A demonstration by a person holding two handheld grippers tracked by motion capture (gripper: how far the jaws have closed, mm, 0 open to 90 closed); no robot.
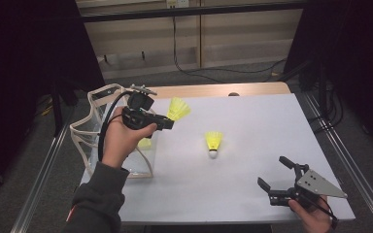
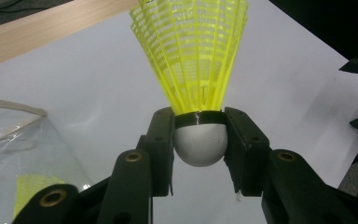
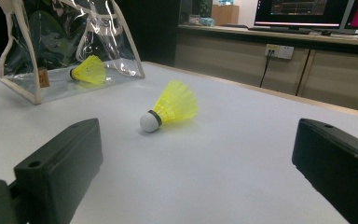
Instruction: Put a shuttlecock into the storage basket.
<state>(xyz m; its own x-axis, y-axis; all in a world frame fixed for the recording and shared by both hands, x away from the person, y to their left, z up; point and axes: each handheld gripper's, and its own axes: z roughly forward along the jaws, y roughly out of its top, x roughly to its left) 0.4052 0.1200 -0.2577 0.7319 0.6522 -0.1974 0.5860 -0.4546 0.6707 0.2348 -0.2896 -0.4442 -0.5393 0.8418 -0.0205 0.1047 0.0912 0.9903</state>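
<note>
Left claw [image 2: 199,154] clamps yellow shuttlecock [image 2: 191,56] by its cork.

cut off: held shuttlecock [image 2: 193,51] skirt by top edge, left gripper view | blurred: shuttlecock in clear bag [image 2: 30,186] behind plastic [image 2: 9,149] | cut off: monitors [image 3: 303,11], right gripper view

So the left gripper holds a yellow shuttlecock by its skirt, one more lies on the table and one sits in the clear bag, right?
Not quite: the left gripper holds the yellow shuttlecock by its white cork head, as the left gripper view shows. One more does lie on the table, and one sits in the clear bag.
</note>
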